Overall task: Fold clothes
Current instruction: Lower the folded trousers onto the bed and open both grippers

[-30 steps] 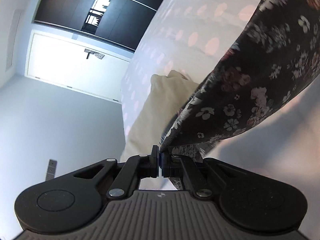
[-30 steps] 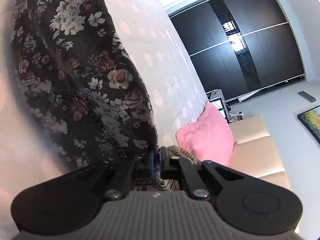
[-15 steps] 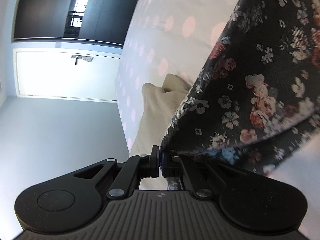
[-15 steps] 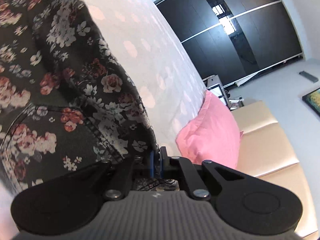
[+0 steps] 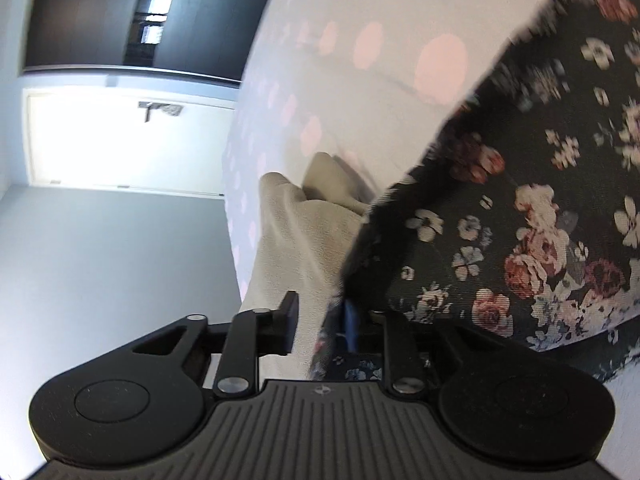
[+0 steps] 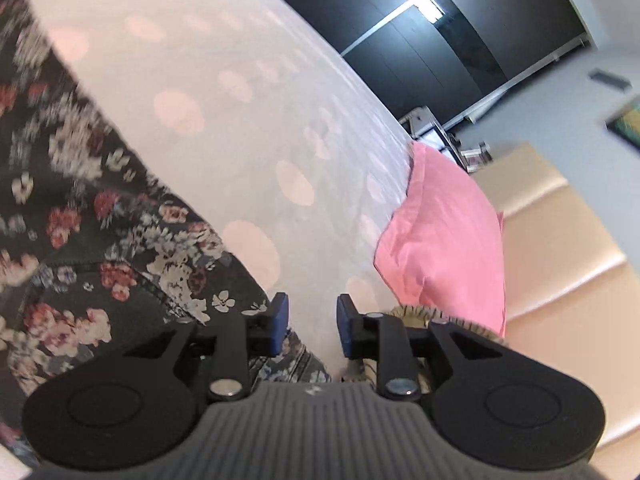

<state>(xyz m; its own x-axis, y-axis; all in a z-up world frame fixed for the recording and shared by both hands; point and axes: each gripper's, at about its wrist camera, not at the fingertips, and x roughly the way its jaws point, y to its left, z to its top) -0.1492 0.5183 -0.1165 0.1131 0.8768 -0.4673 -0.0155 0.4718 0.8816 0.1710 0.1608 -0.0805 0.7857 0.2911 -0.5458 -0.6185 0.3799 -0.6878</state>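
With both our left hand-held gripper (image 5: 320, 324) and right hand-held gripper (image 6: 308, 324) parted, the floral garment (image 5: 520, 216) lies loose on the bed (image 6: 240, 100), needing regrasping or smoothing.

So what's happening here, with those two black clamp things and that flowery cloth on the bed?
A person is folding clothes with a handheld gripper in each hand. Both the left gripper and the right gripper now stand open, with the dark floral garment lying on the polka-dot bedsheet. Its edge sits at the left gripper's fingers, no longer pinched. A beige cloth lies beside it, and a pink pillow further along the bed.
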